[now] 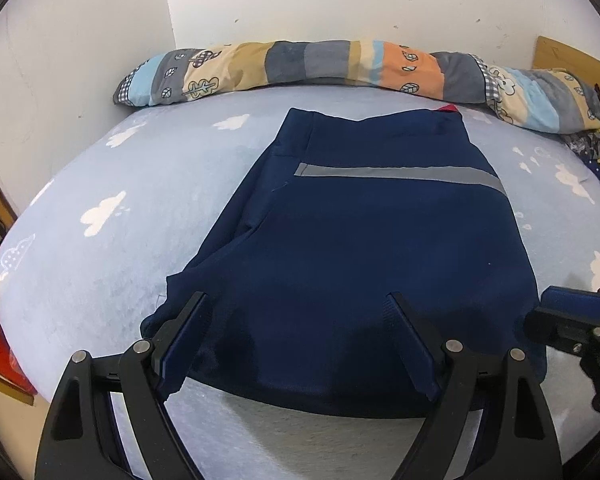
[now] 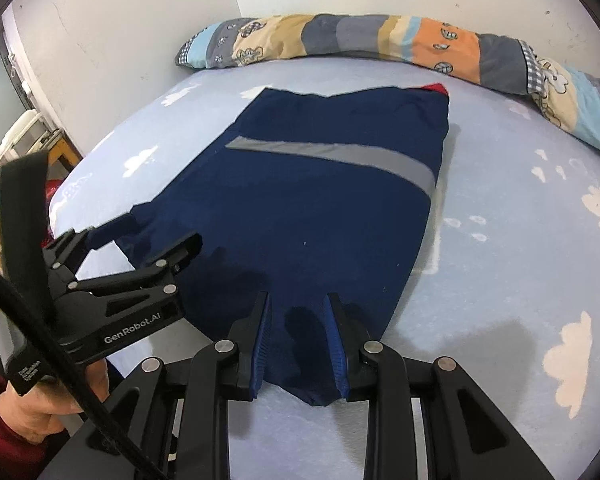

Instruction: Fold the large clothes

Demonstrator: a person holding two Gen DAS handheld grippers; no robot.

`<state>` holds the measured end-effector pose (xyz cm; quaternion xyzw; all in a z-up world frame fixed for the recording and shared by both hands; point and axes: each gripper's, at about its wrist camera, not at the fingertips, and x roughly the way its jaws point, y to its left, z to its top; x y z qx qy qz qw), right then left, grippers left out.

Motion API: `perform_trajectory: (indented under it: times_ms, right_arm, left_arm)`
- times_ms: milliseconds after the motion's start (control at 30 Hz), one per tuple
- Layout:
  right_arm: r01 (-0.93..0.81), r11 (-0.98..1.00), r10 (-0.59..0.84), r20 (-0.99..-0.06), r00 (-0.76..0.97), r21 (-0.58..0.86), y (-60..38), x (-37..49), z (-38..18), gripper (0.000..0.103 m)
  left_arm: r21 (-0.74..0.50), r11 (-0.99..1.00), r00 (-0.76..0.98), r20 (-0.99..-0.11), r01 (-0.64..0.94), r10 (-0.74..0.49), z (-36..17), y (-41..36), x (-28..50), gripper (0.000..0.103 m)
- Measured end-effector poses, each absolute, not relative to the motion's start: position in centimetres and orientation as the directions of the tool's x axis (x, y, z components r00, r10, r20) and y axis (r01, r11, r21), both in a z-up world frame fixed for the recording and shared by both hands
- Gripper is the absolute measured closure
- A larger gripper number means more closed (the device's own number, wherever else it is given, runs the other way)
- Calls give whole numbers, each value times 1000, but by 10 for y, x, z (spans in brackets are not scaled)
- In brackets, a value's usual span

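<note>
Navy blue folded garment with a grey reflective stripe (image 1: 364, 240) lies flat in the middle of a pale blue bed sheet printed with white clouds (image 1: 100, 240); a small red patch shows at the garment's far right corner; grey stripe runs across the upper part of the cloth, slanting down toward the right edge.

Left gripper (image 1: 296, 300), black with blue pads, sits at the garment's near edge with jaws spread wide; fingertips rest over the near-left portion of the cloth, pads not pressing together on anything; the near hem passes between the fingers.

Right gripper (image 2: 298, 300), black with ribbed blue pads, has jaws narrowed, standing over the near-right corner of the garment; dark cloth lies between the two pads, but whether the pads actually pinch it I cannot tell; corner tip of the fabric pokes out below the fingers.

In the right wrist view the left gripper appears at left, held by a hand (image 2: 48, 404) with a dark red sleeve.

Long patchwork bolster pillow in grey, tan, orange and light blue (image 1: 320, 68) lies along the far edge of the bed against a white wall (image 1: 340, 0); well apart from the garment.
</note>
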<state>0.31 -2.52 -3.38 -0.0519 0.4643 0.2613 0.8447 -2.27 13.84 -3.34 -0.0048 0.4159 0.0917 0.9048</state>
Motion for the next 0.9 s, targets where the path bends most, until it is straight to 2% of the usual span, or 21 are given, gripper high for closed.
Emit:
perform_trajectory:
  times_ms: [667, 733, 800, 900]
  right_arm:
    - [-507, 848, 386, -838, 387, 157, -17, 3, -50, 70]
    - [-506, 844, 407, -829, 384, 180, -20, 4, -46, 65]
    - [-487, 846, 434, -811, 394, 216, -29, 8, -38, 53]
    - [-420, 861, 467, -772, 432, 286, -56, 20, -24, 46]
  left_arm:
    - [96, 985, 667, -726, -144, 169, -27, 131, -25, 17]
    - [79, 986, 661, -733, -148, 158, -25, 134, -23, 16]
    - [43, 986, 648, -749, -161, 139, -18, 147, -17, 16]
    - [-68, 979, 650, -756, -193, 76, -3, 178, -8, 13]
